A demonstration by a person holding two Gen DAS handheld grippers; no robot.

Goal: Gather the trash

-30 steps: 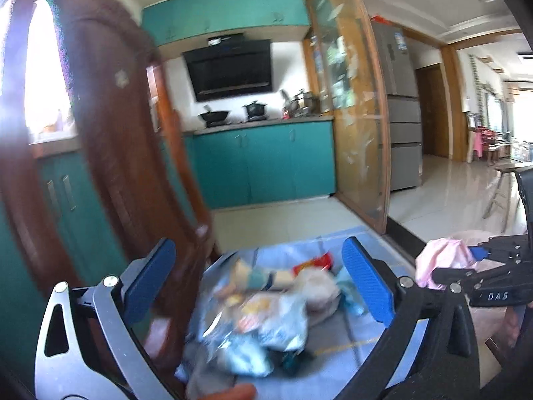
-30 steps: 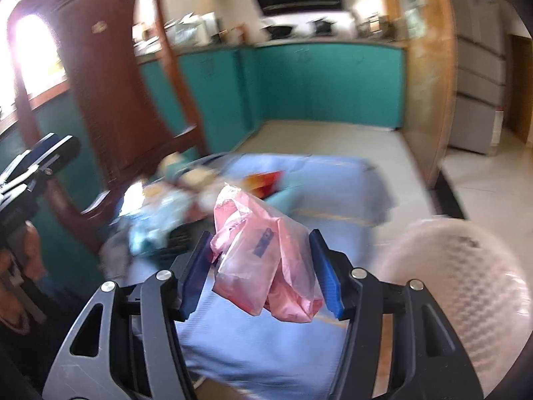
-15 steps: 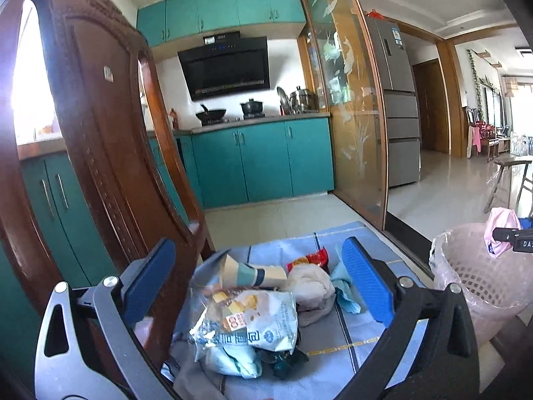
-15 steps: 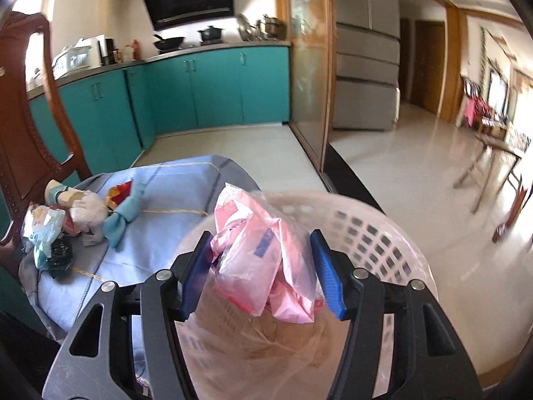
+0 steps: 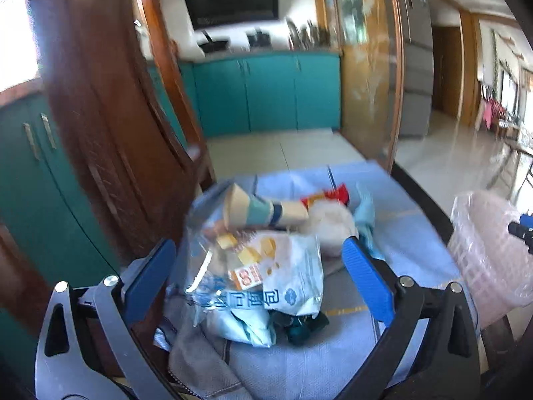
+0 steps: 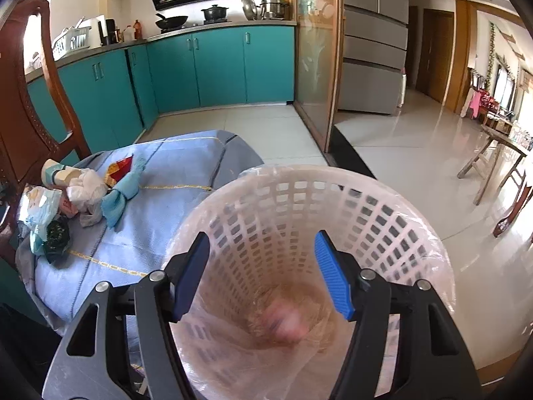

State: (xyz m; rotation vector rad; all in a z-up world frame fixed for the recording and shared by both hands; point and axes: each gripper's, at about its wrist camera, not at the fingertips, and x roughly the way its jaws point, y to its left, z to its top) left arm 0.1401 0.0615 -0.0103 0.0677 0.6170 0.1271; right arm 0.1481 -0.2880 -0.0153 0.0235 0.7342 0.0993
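A heap of trash lies on a blue cloth (image 5: 409, 233) over the table: a white snack bag (image 5: 266, 276), a beige and teal paper cup (image 5: 256, 211), a crumpled white tissue (image 5: 328, 230), a red wrapper (image 5: 328, 195). My left gripper (image 5: 258, 280) hangs open over the snack bag, its pads either side of it and apart from it. My right gripper (image 6: 263, 273) is above the white lattice wastebasket (image 6: 383, 206), jaws opening with nothing between them. The pink plastic bag (image 6: 283, 323) is a blur low inside the basket. The same heap (image 6: 76, 193) shows at left.
A carved wooden chair (image 5: 110, 126) stands close on the left of the heap. Teal kitchen cabinets (image 6: 213, 66) line the far wall, a glass sliding door (image 6: 314, 56) and a fridge (image 6: 374, 40) to the right. The basket (image 5: 489, 253) stands at the table's right edge.
My right gripper let go of the pink bag, which dropped into the basket. My left gripper sank and tilted down toward the trash heap, which now fills more of its view.
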